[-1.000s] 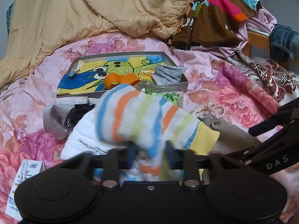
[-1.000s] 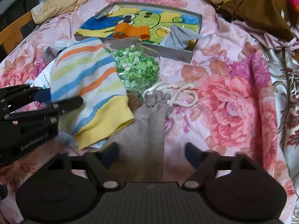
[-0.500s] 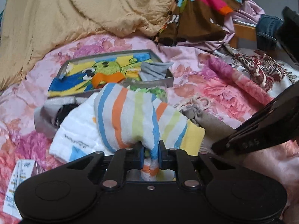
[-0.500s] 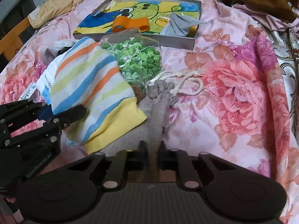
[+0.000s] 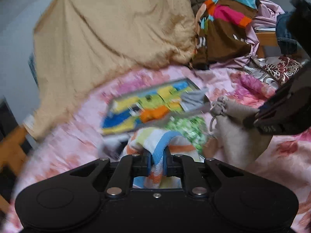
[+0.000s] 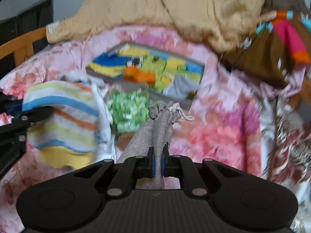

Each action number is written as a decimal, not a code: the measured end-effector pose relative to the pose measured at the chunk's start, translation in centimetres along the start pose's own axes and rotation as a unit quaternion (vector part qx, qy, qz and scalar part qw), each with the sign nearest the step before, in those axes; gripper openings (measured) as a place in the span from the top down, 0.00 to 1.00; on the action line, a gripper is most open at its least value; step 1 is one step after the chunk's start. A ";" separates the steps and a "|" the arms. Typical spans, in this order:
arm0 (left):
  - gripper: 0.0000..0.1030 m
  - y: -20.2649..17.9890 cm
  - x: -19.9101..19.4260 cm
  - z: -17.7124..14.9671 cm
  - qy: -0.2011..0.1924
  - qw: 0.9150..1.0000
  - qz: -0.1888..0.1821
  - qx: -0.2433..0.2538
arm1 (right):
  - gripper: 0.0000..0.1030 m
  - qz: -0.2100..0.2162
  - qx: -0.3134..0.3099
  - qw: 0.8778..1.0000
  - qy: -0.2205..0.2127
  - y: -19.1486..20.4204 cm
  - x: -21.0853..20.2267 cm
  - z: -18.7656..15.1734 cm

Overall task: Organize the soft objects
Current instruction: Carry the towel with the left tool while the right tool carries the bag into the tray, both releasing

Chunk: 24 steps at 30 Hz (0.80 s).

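Left wrist view is blurring at the edges, but the big things are reading clearly: a tan quilt is heaping up far ahead of the tool, over a pink floral bedspread that is running right under both grippers. Out front of the left gripper, a shallow box with a cartoon picture is lying on the spread, and just nearer than it a bag of green bits. Off to the front right, a brown patchwork garment is piling against the bed's edge.

The left gripper is pinching a striped towel — its jaws are nearly together, the blue band squeezed between the pads, the rest bunching just ahead of the fingertips.

In the right wrist view, the right gripper is clamping a grey drawstring pouch; its jaws have just been closing and are nearly shut on the cloth. The pouch is stretching forward from the pads, its tied neck and cord at the far end. The towel is hanging to this tool's left.
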<state>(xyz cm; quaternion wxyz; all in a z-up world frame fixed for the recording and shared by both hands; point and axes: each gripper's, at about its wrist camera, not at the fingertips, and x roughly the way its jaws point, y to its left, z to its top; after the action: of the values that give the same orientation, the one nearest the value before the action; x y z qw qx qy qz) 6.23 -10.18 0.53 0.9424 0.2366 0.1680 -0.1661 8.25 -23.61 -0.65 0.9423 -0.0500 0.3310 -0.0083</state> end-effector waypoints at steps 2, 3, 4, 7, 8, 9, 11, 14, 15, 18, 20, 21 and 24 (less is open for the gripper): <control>0.89 -0.3 -1.5 0.5 -0.022 1.000 0.016 0.015 | 0.93 -0.002 -0.005 1.000 -0.030 0.0 -0.8 0.2; 0.89 -0.3 -2.1 0.8 -0.031 0.999 0.017 0.012 | 0.93 -0.002 -0.007 0.999 -0.048 0.0 -1.3 0.4; 0.89 -0.1 -2.7 1.0 -0.039 0.999 0.018 0.004 | 0.93 -0.001 -0.007 0.998 -0.063 0.0 -1.7 0.5; 0.89 0.5 -3.5 1.8 -0.054 0.998 0.019 -0.018 | 0.93 0.006 -0.009 0.994 -0.106 0.1 -2.9 0.7; 0.89 0.7 -3.6 2.1 -0.057 0.998 0.019 -0.022 | 0.93 0.008 -0.011 0.993 -0.118 0.1 -3.2 0.7; 0.89 0.9 -3.6 2.4 -0.059 0.998 0.018 -0.027 | 0.93 0.008 -0.013 0.991 -0.132 0.1 -3.4 0.7; 0.89 1.2 -3.4 2.9 -0.063 0.997 0.018 -0.030 | 0.93 0.005 -0.017 0.988 -0.152 0.1 -3.6 0.8; 0.89 1.8 -2.6 4.0 -0.074 0.996 0.018 -0.037 | 0.92 -0.002 -0.007 0.985 -0.170 -0.5 -3.3 1.4; 0.89 2.1 -2.2 4.4 -0.077 0.996 0.019 -0.041 | 0.92 -0.002 -0.001 0.984 -0.176 -0.7 -3.2 1.7; 0.89 3.4 -0.5 6.1 -0.079 0.994 0.016 -0.072 | 0.92 -0.013 0.001 0.980 -0.199 -1.3 -2.4 3.0; 0.89 4.5 1.2 7.3 -0.076 0.992 0.011 -0.098 | 0.92 -0.011 0.007 0.977 -0.214 -1.8 -1.4 4.2; 0.89 5.0 2.1 8.0 -0.074 0.991 0.008 -0.110 | 0.92 -0.009 0.012 0.976 -0.219 -2.0 -0.8 4.9; 0.89 6.8 5.5 9.9 -0.072 0.987 0.002 -0.145 | 0.92 -0.002 0.024 0.972 -0.233 -2.8 1.5 7.0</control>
<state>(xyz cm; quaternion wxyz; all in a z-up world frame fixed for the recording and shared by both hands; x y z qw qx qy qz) 16.11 -10.75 9.21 0.9767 0.0854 0.1217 -0.1547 13.84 -25.88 4.10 0.9943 -0.0287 0.1023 -0.0064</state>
